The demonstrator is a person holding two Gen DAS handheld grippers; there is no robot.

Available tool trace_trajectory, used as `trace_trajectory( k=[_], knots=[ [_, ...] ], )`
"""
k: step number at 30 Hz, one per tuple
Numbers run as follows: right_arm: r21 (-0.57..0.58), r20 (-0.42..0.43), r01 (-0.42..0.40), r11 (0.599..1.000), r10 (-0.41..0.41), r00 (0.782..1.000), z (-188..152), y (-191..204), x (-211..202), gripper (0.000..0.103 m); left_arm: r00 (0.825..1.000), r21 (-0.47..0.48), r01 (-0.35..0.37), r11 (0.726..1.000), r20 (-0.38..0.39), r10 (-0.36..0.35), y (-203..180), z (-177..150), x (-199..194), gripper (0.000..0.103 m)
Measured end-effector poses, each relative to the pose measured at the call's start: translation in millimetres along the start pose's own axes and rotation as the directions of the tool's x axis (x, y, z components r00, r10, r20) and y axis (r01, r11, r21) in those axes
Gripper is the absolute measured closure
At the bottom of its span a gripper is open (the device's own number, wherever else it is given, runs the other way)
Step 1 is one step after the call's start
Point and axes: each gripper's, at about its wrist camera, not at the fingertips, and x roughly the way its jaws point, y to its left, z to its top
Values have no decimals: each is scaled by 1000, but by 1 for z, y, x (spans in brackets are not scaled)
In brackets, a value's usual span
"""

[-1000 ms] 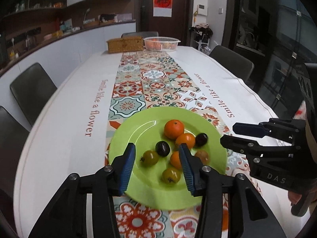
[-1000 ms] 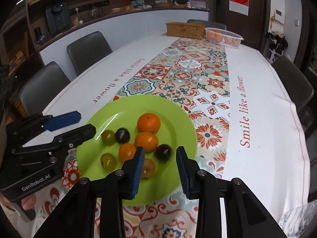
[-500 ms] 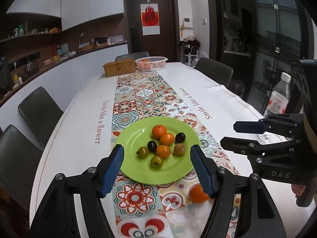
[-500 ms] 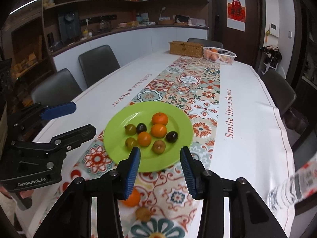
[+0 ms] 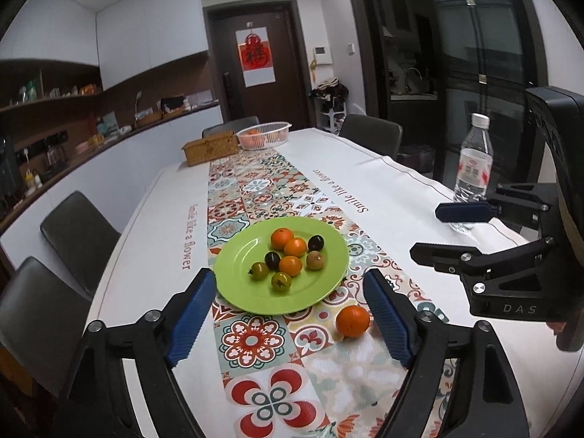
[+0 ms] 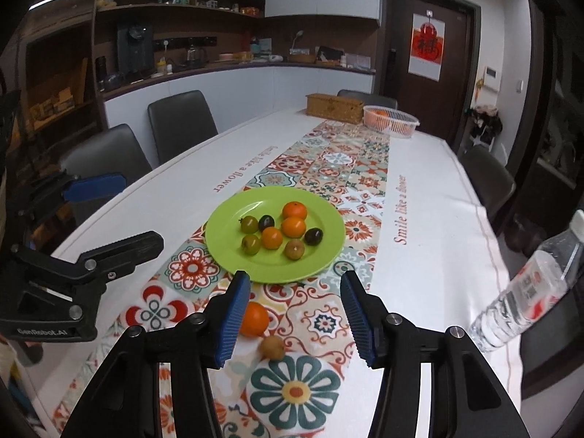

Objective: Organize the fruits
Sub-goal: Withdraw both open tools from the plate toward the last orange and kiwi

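Fruits crowd the plate (image 5: 233,284) at 12 o'clock; one orange (image 5: 352,321) lies off it at 5 o'clock. Both tongs, left (image 5: 292,321) and right (image 6: 295,314), hang spread and empty, probably ready to collect it.

Two black grippers, blue ribbed pads

Left gripper (image 5: 290,314) shows silver screws and "GenRobot.AI" lettering; right gripper (image 6: 295,314) matches, marked "DAS", with bare fingertips (image 5: 556,326) glimpsed behind it.
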Motion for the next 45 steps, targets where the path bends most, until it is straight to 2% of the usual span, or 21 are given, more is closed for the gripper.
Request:
trace_trajectory(
  k=[4, 14, 17, 23, 30, 37, 45],
  knots=[
    [-30, 34, 25, 999, -24, 999, -8, 9, -10, 51, 1000, 25, 9, 1000, 20, -9, -4, -7, -9, 19],
    [-58, 42, 41, 997, -39, 998, -32, 20, -13, 47, 996, 64, 43, 997, 80, -48, -7, -22, -11, 19],
    [-79, 38, 59, 995, -56, 998, -38, 23, -10, 47, 993, 95, 74, 993, 83, -82, -10, -28, -7, 19],
    [-107, 37, 72, 992, -69, 997, -48, 26, -2, 47, 984, 184, 158, 970, 48, -169, -19, -39, 15, 19],
    [-122, -34, 58, 991, -62, 997, -60, 25, 22, 48, 975, 253, 221, 942, -23, -223, -25, -52, 50, 19],
    [-140, -100, 19, 990, -33, 994, -72, 25, 47, 48, 956, 302, 294, 907, -90, -279, -32, -60, 80, 20],
    [-130, -164, -31, 991, 9, 986, -78, 19, 69, 52, 935, 315, 351, 882, -164, -314, -36, -63, 109, 32]
  ],
)
